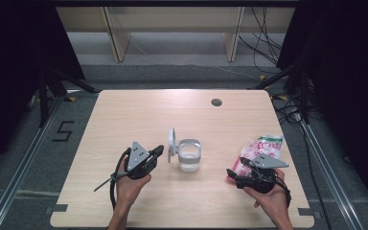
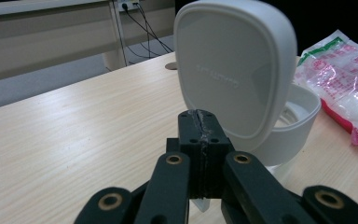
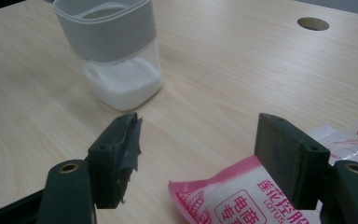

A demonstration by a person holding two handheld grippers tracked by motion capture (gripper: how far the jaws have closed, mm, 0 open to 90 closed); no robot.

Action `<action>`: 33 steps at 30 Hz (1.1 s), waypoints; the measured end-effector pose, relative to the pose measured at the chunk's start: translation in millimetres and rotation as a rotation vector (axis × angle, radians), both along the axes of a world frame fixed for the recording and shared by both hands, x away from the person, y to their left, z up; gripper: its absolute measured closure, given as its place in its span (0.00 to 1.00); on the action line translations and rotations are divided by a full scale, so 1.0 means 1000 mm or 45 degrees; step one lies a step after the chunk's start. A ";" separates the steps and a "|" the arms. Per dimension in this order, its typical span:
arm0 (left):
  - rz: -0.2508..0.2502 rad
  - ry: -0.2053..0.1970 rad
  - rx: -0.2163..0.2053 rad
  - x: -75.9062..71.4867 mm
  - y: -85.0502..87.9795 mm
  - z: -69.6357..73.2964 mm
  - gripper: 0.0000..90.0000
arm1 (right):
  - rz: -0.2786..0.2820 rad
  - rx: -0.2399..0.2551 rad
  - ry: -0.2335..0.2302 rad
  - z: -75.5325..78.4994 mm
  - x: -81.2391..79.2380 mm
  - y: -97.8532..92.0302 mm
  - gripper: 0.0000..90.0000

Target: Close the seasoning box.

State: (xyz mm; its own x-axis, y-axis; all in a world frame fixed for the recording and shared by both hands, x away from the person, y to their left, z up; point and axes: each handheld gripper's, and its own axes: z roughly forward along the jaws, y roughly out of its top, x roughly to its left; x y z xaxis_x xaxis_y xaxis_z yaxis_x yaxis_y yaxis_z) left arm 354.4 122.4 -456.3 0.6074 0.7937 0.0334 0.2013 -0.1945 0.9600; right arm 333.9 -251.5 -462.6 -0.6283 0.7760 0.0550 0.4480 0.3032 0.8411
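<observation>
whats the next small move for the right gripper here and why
Probably ease the right gripper forward and close on the corner of the pink bag. Its jaws are open with the bag's end lying between them, not pinched. The jar stands with its lid flipped up and white powder in the bottom, so it looks ready for filling. The left gripper is shut beside the lid.

The jar stood near the middle of the table, its lid raised upright on its left side. The bag lay well to the jar's right, near the table's right edge. The left gripper sat just left of the lid. The right gripper lay at the bag's near end. A hole was at the far side, behind the jar.
</observation>
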 end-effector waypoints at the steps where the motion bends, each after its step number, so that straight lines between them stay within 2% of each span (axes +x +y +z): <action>1: 0.004 0.009 -0.008 -0.001 -0.001 0.000 0.99 | -0.007 -0.005 -0.019 -0.001 0.000 0.000 0.35; 2: -0.005 0.002 -0.004 0.000 -0.002 0.002 0.99 | 0.006 -0.010 -0.020 -0.001 0.000 0.000 0.35; 3: -0.011 0.003 -0.004 0.000 -0.003 0.002 0.99 | 0.014 0.014 0.000 -0.001 0.000 0.001 0.35; 4: -0.017 0.007 -0.007 0.001 -0.005 0.003 0.99 | 0.005 -0.007 -0.016 -0.001 -0.001 0.001 0.35; 8: -0.031 0.008 0.009 0.001 -0.009 0.004 0.99 | 0.011 -0.003 0.013 -0.002 -0.003 0.004 0.35; 9: -0.033 0.011 0.009 0.001 -0.010 0.005 0.99 | 0.018 -0.014 -0.014 -0.002 -0.002 0.003 0.35; 12: -0.042 0.004 0.020 0.002 -0.012 0.007 0.99 | 0.008 -0.004 0.031 -0.002 -0.004 0.004 0.35; 14: -0.041 0.002 0.026 0.002 -0.012 0.007 0.99 | 0.006 -0.009 0.030 -0.002 -0.004 0.004 0.35; 15: -0.042 0.001 0.025 0.002 -0.012 0.007 0.99 | 0.009 -0.013 0.002 -0.003 -0.003 0.004 0.35; 22: -0.055 -0.004 0.010 0.003 -0.015 0.009 0.99 | 0.008 -0.003 0.025 -0.003 -0.005 0.004 0.35; 25: -0.061 0.004 0.014 0.003 -0.016 0.010 0.99 | 0.028 -0.023 -0.028 -0.004 -0.003 0.003 0.35; 28: -0.065 0.002 0.009 0.003 -0.017 0.011 0.99 | 0.032 -0.035 -0.022 -0.003 -0.003 0.003 0.35; 29: -0.069 -0.010 0.010 0.004 -0.018 0.011 0.99 | 0.033 -0.034 -0.021 -0.003 -0.003 0.003 0.35; 30: -0.089 -0.052 0.026 0.006 -0.017 0.012 0.99 | 0.031 -0.035 -0.020 -0.003 -0.004 0.003 0.35; 33: -0.082 -0.043 0.030 0.005 -0.018 0.013 0.99 | 0.035 -0.034 -0.018 -0.003 -0.004 0.003 0.35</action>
